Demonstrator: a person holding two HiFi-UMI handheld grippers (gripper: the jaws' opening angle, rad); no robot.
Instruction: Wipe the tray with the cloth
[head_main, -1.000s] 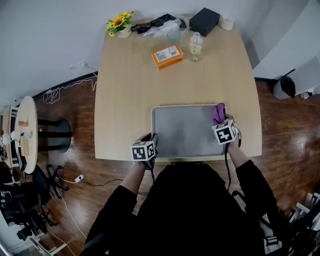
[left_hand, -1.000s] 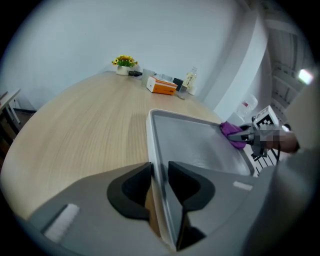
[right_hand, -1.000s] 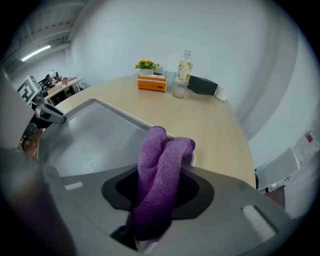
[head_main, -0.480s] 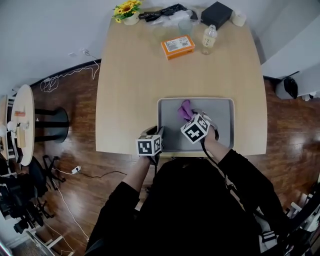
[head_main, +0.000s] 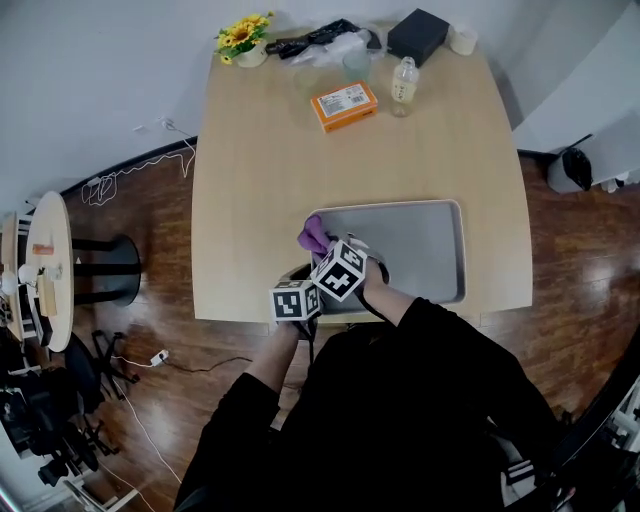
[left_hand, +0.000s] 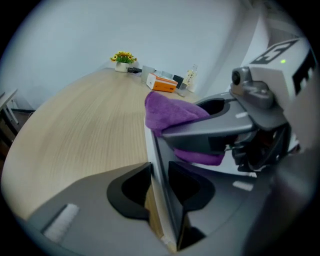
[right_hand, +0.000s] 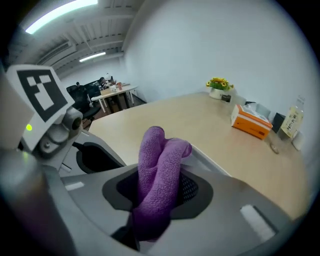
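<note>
1. Noted pale wooden table (head_main: 255, 170) under both pairs of fingers. Logged orange box (head_main: 343, 106), bottle (head_main: 404, 84) and flowers (head_main: 243, 38) well beyond the fingertips at the far edge; judged clear of the wiping path.
2. Found grey tray (head_main: 425, 250) flat at the near edge, running from the fingers away to their right. Presumably kept close in for easy reach.
3. Read left gripper (left_hand: 159, 172) as closed on the tray's left rim, with the thin wall pinched between one finger inside and one outside. Judged an anchoring hold, to stop the tray sliding under the wiping strokes.
4. Read right gripper (right_hand: 157, 195) as almost fully closed, pads pressed into the purple cloth (right_hand: 160, 160). Seen just beside and ahead of the left fingers, at the tray's left end.
5. Found cloth bunched into a double fold standing out past the right fingertips, probably so that fabric rather than finger meets the tray. Placed at the left rim, just ahead of the left fingers. Could not confirm contact with the tray floor.
</note>
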